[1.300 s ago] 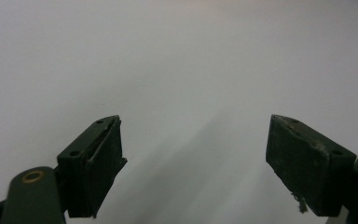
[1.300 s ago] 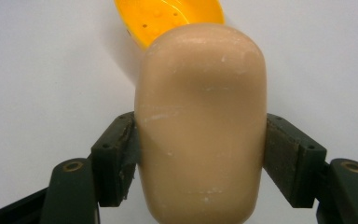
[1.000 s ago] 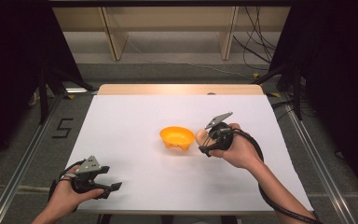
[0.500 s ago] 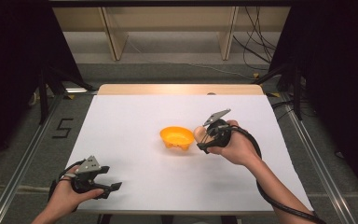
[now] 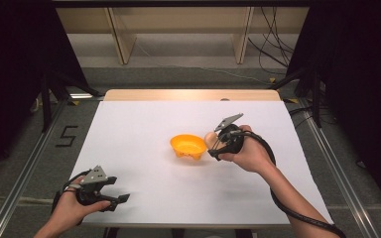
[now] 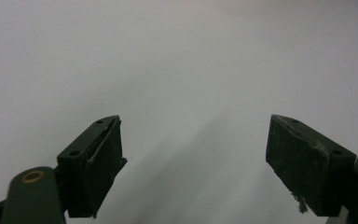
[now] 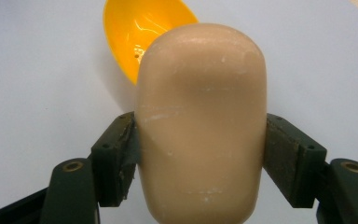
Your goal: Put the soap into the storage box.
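Just right of frame centre in the high view, the right gripper (image 5: 213, 145) pinches a beige egg (image 7: 200, 126) between its fingers, beside the orange bowl (image 5: 188, 146). Lower left, the left gripper (image 5: 120, 197) rests on the white bench (image 5: 139, 124), fingers spread, empty.

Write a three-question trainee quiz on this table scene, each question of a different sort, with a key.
1. True or false: the right gripper is clamped on the beige egg.
2. Where is the egg relative to the orange bowl in the high view? A) inside it B) beside its right rim, held above the table C) at the table's near left corner
3. Fill in: the left gripper has its jaws ____ with nothing between them.

Key: 1 true; 2 B; 3 open
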`<action>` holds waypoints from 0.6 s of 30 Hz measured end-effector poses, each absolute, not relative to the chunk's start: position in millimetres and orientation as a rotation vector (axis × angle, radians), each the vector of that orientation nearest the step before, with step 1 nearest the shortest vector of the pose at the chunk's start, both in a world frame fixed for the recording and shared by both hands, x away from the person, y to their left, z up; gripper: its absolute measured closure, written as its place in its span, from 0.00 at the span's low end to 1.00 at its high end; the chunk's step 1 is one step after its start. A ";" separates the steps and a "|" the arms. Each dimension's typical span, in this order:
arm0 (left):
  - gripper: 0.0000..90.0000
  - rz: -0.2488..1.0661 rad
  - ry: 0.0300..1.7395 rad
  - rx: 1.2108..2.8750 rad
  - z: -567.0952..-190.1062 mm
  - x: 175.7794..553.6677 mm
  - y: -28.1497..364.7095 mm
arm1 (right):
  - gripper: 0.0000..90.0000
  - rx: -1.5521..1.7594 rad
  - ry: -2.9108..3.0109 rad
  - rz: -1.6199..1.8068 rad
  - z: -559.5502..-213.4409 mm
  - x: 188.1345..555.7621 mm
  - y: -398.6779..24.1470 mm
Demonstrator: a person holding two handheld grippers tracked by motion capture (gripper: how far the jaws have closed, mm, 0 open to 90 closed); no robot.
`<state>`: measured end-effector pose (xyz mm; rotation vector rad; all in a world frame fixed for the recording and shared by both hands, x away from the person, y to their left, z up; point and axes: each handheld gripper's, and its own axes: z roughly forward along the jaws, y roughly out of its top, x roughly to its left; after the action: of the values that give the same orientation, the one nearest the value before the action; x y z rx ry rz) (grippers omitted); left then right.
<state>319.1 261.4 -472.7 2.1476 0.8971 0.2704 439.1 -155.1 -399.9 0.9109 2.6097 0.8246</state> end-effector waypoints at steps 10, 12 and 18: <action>0.20 0.271 0.898 2.146 -472.5 319.2 261.5 | 0.37 0.929 2.601 0.821 -396.6 441.9 -151.9; 0.20 0.271 0.897 2.146 -472.6 319.2 261.5 | 0.37 0.915 2.600 0.823 -396.3 443.8 -151.0; 0.20 0.279 0.898 2.146 -472.4 319.3 262.0 | 0.37 0.888 2.597 0.830 -395.5 447.5 -149.1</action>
<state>319.3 262.0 -472.4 2.1461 0.8975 0.2790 447.5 -149.1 -395.5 0.8883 2.5971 0.8300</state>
